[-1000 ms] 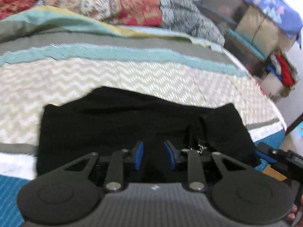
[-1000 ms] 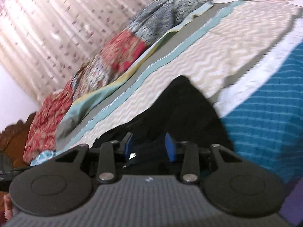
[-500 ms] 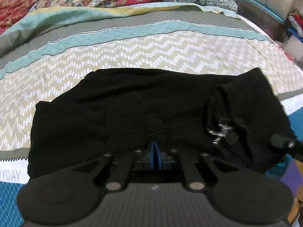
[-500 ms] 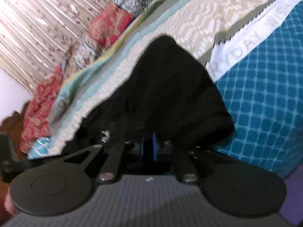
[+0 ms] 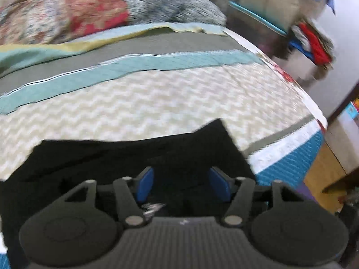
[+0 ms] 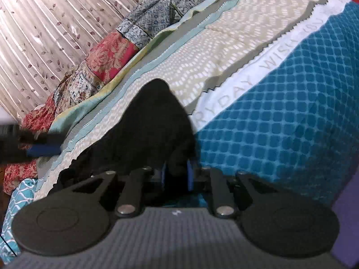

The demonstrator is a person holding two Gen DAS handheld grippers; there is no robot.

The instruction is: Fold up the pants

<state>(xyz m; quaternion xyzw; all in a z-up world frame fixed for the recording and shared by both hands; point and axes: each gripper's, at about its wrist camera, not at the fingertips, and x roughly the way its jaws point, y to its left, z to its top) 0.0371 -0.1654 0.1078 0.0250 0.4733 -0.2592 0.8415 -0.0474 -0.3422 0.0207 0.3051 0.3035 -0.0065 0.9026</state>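
The black pants point(image 5: 125, 157) lie folded on the patterned bedspread point(image 5: 157, 103). My left gripper point(image 5: 182, 186) is open just above the near edge of the pants, with its blue pads point(image 5: 145, 185) spread wide and nothing between them. In the right wrist view the pants point(image 6: 152, 130) form a dark mound on the bedspread point(image 6: 280, 112). My right gripper point(image 6: 176, 177) is shut on a fold of the black fabric at the near edge, its blue pads point(image 6: 189, 174) pressed against the cloth. The left gripper shows blurred at the far left of the right wrist view point(image 6: 38, 144).
A floral quilt and grey blanket point(image 5: 112, 11) are heaped at the far side of the bed. Stacked boxes and clothes point(image 5: 309, 38) stand off the bed's right side. A pleated curtain point(image 6: 56, 22) hangs behind the bed. The wooden floor point(image 5: 323, 170) shows past the bed's corner.
My left gripper was shut on the pants half a second ago and has opened and let go, shifting right. My right gripper stays shut on the fabric.
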